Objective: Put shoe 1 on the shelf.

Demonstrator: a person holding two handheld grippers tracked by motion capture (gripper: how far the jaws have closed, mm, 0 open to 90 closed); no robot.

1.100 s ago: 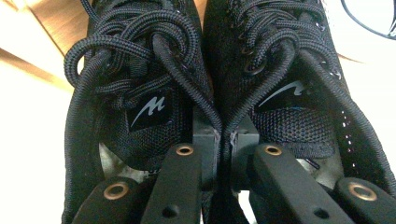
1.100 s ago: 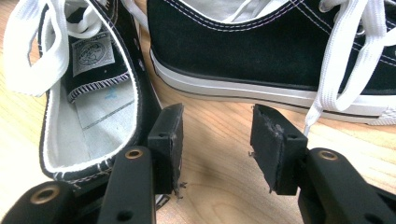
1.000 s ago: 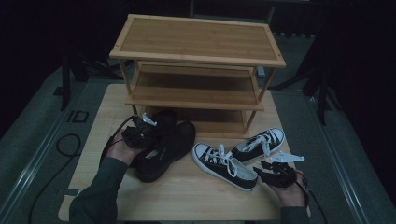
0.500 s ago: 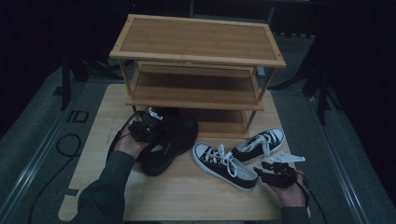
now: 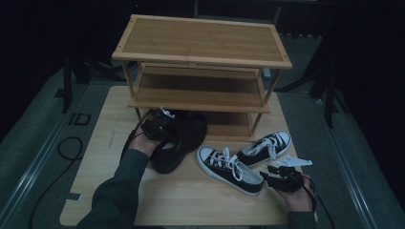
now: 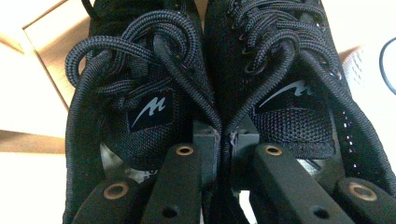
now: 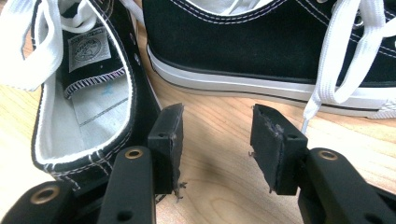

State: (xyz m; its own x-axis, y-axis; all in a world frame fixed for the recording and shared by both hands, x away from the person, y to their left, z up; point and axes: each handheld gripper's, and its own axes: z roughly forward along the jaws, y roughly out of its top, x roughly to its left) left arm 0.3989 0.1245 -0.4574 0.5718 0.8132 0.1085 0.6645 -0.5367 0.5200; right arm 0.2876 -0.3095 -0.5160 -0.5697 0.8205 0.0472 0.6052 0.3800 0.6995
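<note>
Two black shoes point(image 6: 205, 93), pinched together by their inner collars in the left claw point(image 6: 219, 140), point toe-first toward the shelf's point(image 5: 200, 52) bottom tier just ahead, while the right claw point(image 7: 217, 135) gapes empty.

black sneakers point(image 7: 261, 51) beyond, apparently untouched

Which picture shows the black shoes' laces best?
The left gripper view: the black shoes' laces loop thick and close above the left gripper, which pinches both shoes together. The high view shows the black shoes small and dark.
</note>
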